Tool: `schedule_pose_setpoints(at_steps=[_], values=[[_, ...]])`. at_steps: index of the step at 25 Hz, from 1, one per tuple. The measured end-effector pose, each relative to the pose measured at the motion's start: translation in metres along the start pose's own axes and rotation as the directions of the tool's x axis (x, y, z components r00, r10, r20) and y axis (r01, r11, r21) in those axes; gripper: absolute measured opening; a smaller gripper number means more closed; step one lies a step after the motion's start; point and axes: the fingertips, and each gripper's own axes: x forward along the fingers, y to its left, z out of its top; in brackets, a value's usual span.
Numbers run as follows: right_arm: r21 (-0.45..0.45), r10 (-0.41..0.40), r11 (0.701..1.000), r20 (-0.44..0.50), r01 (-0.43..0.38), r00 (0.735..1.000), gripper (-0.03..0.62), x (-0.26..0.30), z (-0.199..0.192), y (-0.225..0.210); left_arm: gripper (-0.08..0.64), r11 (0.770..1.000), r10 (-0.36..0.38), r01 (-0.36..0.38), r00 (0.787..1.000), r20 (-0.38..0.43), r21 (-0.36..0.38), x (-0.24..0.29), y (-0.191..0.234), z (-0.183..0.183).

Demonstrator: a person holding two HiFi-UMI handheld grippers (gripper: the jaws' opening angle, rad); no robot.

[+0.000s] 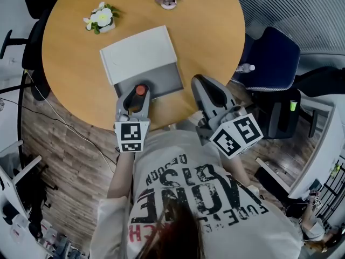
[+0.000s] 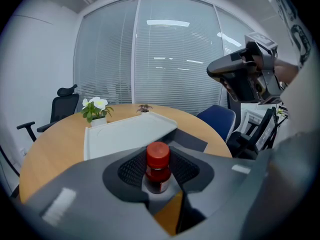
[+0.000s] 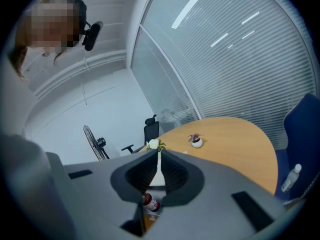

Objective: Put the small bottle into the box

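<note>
A small dark bottle with a red cap [image 1: 140, 90] stands upright between the pads of my left gripper [image 1: 139, 95], which is shut on it. It hangs over the near edge of the box's grey tray [image 1: 163, 80]; the box's white lid [image 1: 139, 53] lies open behind it. In the left gripper view the bottle [image 2: 158, 161] fills the gap of the left gripper [image 2: 158, 174], with the white lid [image 2: 125, 134] beyond. My right gripper [image 1: 201, 84] hovers to the right of the box, shut and holding nothing. The right gripper view shows the right gripper [image 3: 158, 171] and the bottle [image 3: 150, 202] below.
On the round wooden table [image 1: 210, 31], a white-flowered pot [image 1: 100, 19] sits far left and a small purple plant pot [image 1: 168, 0] at the far edge. A blue chair [image 1: 274, 52] with a clear water bottle [image 1: 245, 68] stands on the right. A black office chair [image 2: 62, 104] is on the left.
</note>
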Motion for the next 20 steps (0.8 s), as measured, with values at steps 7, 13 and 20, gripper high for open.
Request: schedule_pose_setpoints(at_steps=[7,13,20], values=[[-0.004,0.002,1.000,0.003,-0.002,1.000,0.023,-0.002,-0.002,0.007,0.146,1.000,-0.001,0.002,1.000,-0.015,0.019,-0.008,-0.003,-0.008],[0.000,0.003,1.000,0.008,-0.003,1.000,0.023,-0.003,-0.003,0.010,0.146,1.000,-0.002,0.002,1.000,-0.019,0.025,-0.007,-0.005,-0.011],[-0.008,0.002,1.000,0.004,-0.002,1.000,0.024,-0.005,-0.005,0.013,0.146,0.998,-0.010,0.011,1.000,-0.023,0.058,-0.008,-0.009,-0.012]])
